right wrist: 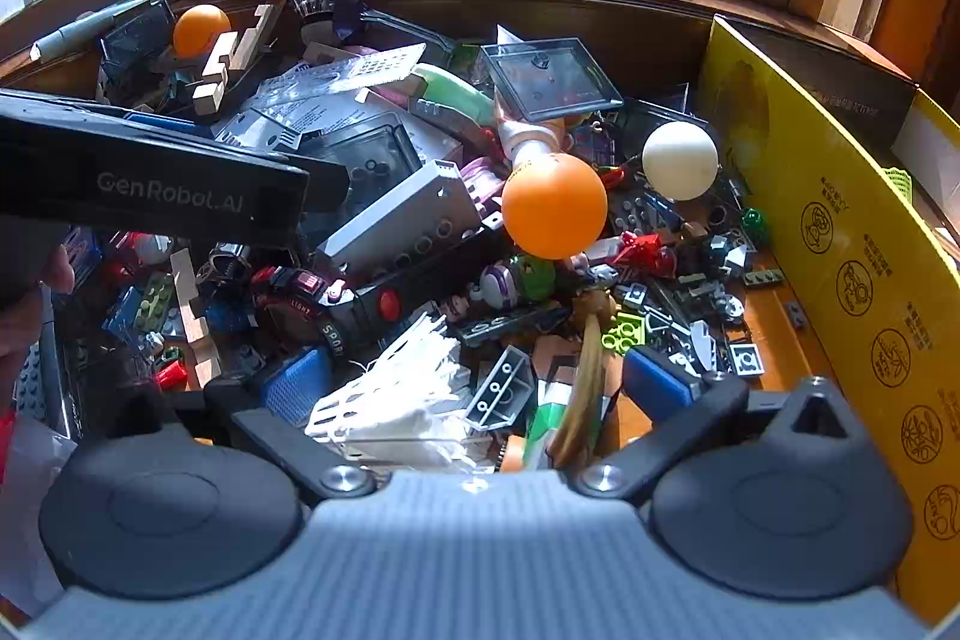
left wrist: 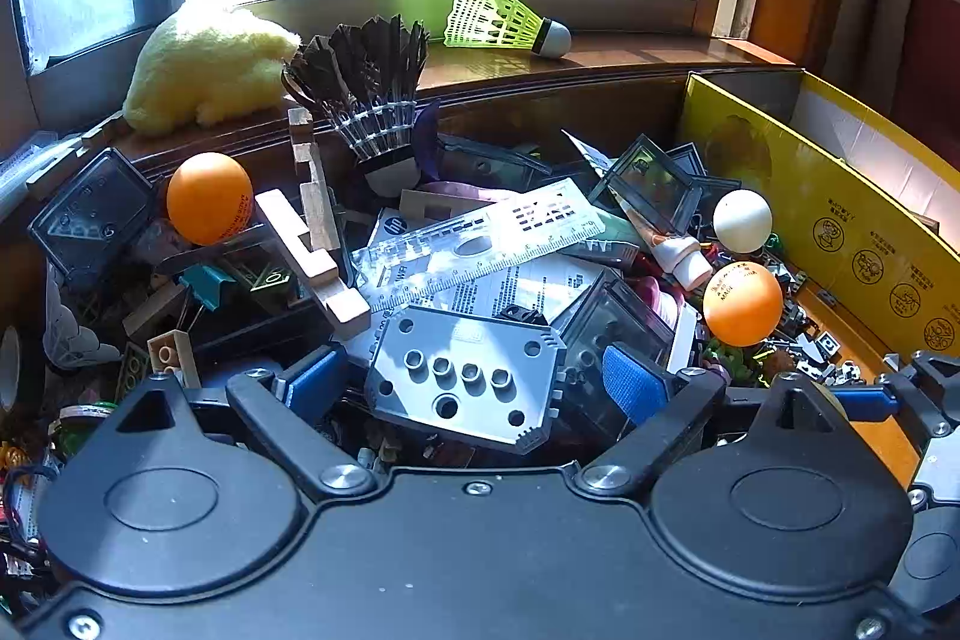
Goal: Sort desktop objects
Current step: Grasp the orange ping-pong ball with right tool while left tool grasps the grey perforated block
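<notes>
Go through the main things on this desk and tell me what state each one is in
Left gripper: open over grey studded plate.
Right gripper: open over white shuttlecock.
Green shuttlecock: lying on its side on windowsill.
Black feather shuttlecock: upright, feathers up.
Yellow box: open.

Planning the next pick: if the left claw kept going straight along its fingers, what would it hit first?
Most likely the grey studded plate, lying tilted between the open left claw fingers atop the pile; depth is hard to judge.

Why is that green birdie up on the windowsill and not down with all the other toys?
It does look stray: the green shuttlecock lies tipped on its side on the wooden sill, apart from the heap, while the black feather shuttlecock stands in the pile below.
</notes>
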